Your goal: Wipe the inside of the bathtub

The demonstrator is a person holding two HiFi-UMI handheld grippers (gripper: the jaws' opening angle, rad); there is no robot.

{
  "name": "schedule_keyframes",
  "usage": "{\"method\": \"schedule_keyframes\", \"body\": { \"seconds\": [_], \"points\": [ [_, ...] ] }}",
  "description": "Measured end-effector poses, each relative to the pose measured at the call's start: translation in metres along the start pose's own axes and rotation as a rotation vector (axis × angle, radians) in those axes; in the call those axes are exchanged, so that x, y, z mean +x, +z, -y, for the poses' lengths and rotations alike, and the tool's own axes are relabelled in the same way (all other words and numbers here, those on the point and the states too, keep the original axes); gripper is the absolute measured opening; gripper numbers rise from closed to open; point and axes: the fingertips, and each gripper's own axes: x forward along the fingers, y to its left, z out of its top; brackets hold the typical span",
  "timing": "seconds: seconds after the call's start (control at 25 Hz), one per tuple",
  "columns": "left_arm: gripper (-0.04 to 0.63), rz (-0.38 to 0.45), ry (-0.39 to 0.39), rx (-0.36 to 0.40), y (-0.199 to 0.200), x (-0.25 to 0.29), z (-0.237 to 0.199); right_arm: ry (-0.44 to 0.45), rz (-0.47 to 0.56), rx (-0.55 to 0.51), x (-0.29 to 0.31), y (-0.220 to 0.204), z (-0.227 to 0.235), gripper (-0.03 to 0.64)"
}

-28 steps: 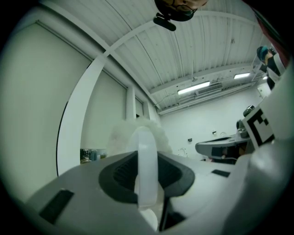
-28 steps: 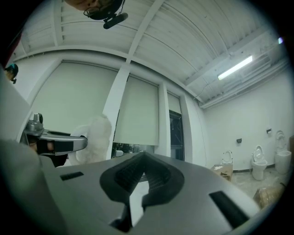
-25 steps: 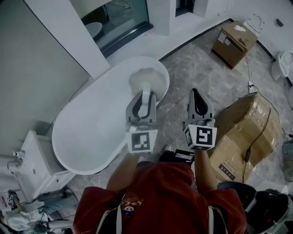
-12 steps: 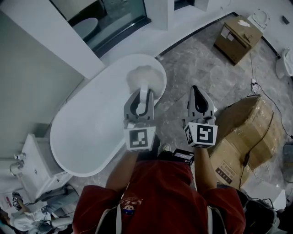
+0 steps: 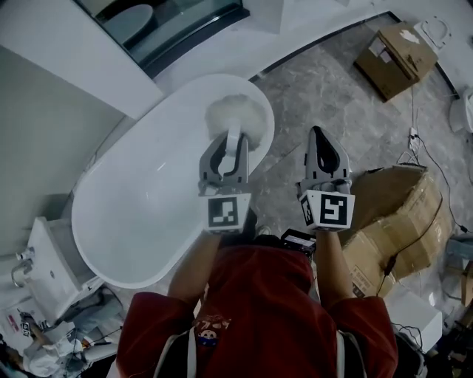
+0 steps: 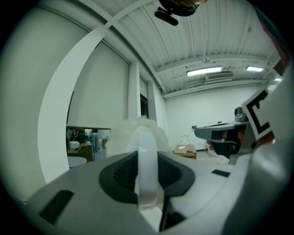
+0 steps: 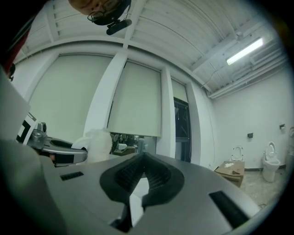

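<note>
A white oval bathtub [image 5: 126, 221] lies below me in the head view, running from lower left to upper right. My left gripper [image 5: 228, 151] is shut on the white handle of a fluffy white duster [image 5: 235, 118], whose head hangs over the tub's far end. In the left gripper view the duster's handle [image 6: 148, 160] stands clamped between the jaws, with the fluffy duster head [image 6: 133, 133] beyond it. My right gripper [image 5: 322, 144] is shut with nothing in it, held over the floor to the right of the tub. From the right gripper view the duster [image 7: 96, 144] shows at the left.
Large cardboard boxes [image 5: 392, 214] sit on the marble floor at the right, and a smaller box [image 5: 395, 48] at the upper right. A white cabinet [image 5: 44, 273] stands by the tub's near end. A wall and a glass panel [image 5: 162, 22] border the tub's far side.
Both grippers have stayed almost level while the view shifted. The duster head sits slightly further over the tub's far end than a second ago.
</note>
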Motion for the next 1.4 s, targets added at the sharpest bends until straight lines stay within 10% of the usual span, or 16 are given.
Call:
{"method": "schedule_keyframes", "body": {
  "seconds": [0.52, 1.4],
  "points": [
    [0.091, -0.254, -0.175, -0.052, -0.139, 0.097, -0.055, 0.037, -0.101, -0.057, 0.129, -0.056, -0.012, 0.012],
    [0.091, -0.790, -0.346, -0.230, -0.452, 0.201, 0.021, 0.243, -0.312, 0.012, 0.272, -0.275, 0.024, 0.012]
  ]
}}
